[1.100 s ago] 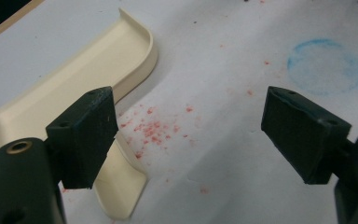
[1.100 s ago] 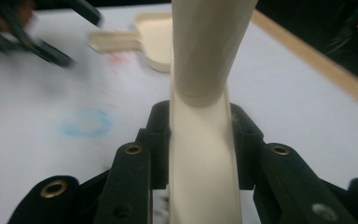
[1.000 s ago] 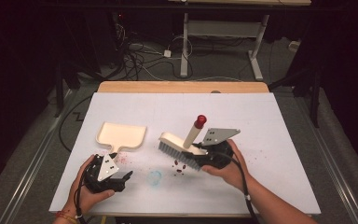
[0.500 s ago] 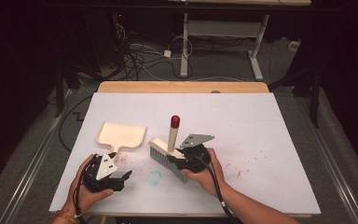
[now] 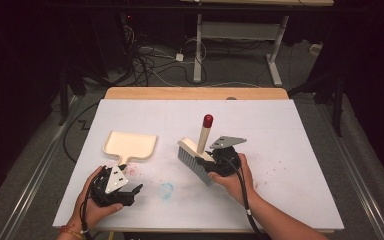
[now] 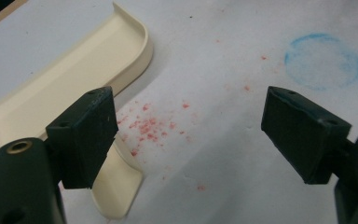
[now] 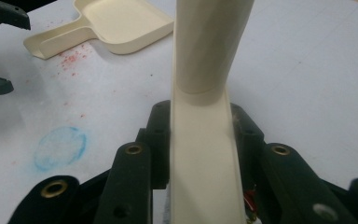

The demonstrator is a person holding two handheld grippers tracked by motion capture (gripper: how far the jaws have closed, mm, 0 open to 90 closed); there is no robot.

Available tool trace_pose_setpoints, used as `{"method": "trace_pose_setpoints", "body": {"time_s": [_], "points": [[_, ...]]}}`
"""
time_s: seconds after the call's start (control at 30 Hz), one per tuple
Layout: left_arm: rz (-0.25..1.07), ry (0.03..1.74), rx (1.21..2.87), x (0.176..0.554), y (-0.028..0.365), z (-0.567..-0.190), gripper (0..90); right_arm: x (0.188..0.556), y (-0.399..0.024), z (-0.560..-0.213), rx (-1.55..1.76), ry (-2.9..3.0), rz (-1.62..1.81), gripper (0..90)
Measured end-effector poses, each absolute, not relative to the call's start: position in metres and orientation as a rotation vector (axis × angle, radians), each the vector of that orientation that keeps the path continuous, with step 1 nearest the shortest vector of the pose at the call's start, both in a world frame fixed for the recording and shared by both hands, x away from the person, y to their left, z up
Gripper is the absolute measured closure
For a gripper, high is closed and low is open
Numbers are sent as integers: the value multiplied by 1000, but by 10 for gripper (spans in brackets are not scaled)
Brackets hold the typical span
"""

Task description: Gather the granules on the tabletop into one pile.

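Between the jaws of the right gripper (image 5: 215, 162) sits the cream stem of a hand brush (image 5: 196, 159), clamped from both sides; the right gripper view shows the pads pressed flat against the brush (image 7: 204, 154) with no gap. Compared with a second ago, this hand has swung the brush leftward toward the middle and then back a little to the right and lower, so its bristles now hang close over the white surface (image 5: 290, 150) with the red-tipped handle standing up and tilted away. I judge this a sweeping stroke in progress, pushing the red crumbs (image 5: 131, 171) toward the dustpan (image 5: 130, 145), with most crumbs not yet collected.

At the near left edge, the left gripper (image 5: 114, 186) has stayed put, jaws wide and holding nothing, just short of the dustpan's short handle.

The left gripper view reveals what the high view blurs: the crumbs (image 6: 144, 128) lie scattered beside the pan's handle (image 6: 116, 186), outside the tray, and a faint blue ring stain (image 6: 324, 60) marks the sheet. The high view alone gives the bristles and the spacing of both hands.
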State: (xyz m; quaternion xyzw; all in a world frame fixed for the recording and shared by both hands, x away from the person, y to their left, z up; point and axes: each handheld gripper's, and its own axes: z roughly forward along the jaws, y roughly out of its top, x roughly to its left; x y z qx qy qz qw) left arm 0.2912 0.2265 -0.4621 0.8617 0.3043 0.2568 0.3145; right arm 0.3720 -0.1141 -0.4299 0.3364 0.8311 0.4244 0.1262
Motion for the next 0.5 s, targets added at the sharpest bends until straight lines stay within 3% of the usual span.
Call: {"method": "trace_pose_setpoints", "body": {"time_s": [0.5], "points": [[676, 804, 2282, 291, 226, -463, 176, 356, -145, -392, 851, 2340, 1259, 672]]}}
